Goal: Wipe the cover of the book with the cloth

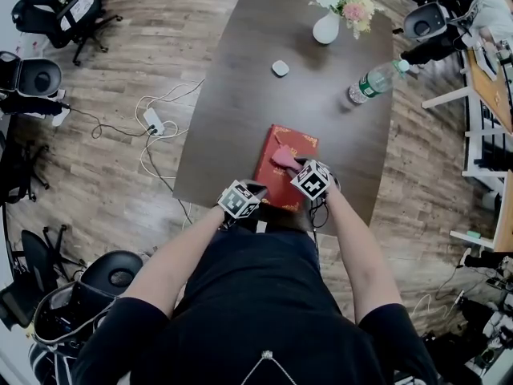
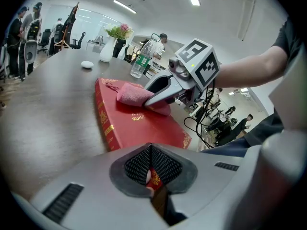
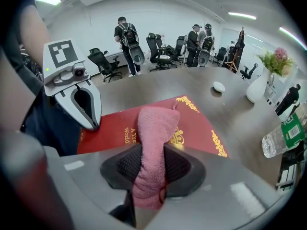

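Book is a red hardback with gold trim, lying flat on the dark wooden table near the edge closest to the person. Left gripper has its jaws closed down on the near corner of it. Right gripper is clamped tight on a pink cloth, and the cloth's free end sits on the cover, roughly mid-book. Further up the table there's a white vase of flowers, a water bottle and a small white puck thing
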A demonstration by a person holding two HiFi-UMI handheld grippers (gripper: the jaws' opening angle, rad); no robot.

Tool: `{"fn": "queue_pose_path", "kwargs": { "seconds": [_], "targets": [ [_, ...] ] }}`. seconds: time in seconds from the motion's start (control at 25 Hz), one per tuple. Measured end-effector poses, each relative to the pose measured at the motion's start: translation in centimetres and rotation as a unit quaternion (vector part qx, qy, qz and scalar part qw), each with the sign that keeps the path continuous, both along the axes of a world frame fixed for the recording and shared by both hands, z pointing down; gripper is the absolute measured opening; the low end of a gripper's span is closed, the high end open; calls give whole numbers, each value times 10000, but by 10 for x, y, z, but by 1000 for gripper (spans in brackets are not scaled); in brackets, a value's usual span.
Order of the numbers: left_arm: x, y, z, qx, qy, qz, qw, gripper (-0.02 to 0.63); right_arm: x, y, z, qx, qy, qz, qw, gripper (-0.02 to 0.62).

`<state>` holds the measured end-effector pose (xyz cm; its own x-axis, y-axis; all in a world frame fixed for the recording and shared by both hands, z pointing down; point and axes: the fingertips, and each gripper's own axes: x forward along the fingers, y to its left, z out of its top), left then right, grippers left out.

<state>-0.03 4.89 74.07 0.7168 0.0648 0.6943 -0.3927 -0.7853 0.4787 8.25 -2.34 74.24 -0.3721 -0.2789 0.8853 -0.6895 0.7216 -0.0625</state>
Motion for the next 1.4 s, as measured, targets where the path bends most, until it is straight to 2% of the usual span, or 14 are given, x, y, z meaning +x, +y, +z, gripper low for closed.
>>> {"fn": "queue_pose_path", "kwargs": {
  "seconds": [1.4],
  "targets": [
    [0,-1,2,-4,18,31,10000,-5,44,22,-3,-47,45,500,9987,124]
  ]
}}
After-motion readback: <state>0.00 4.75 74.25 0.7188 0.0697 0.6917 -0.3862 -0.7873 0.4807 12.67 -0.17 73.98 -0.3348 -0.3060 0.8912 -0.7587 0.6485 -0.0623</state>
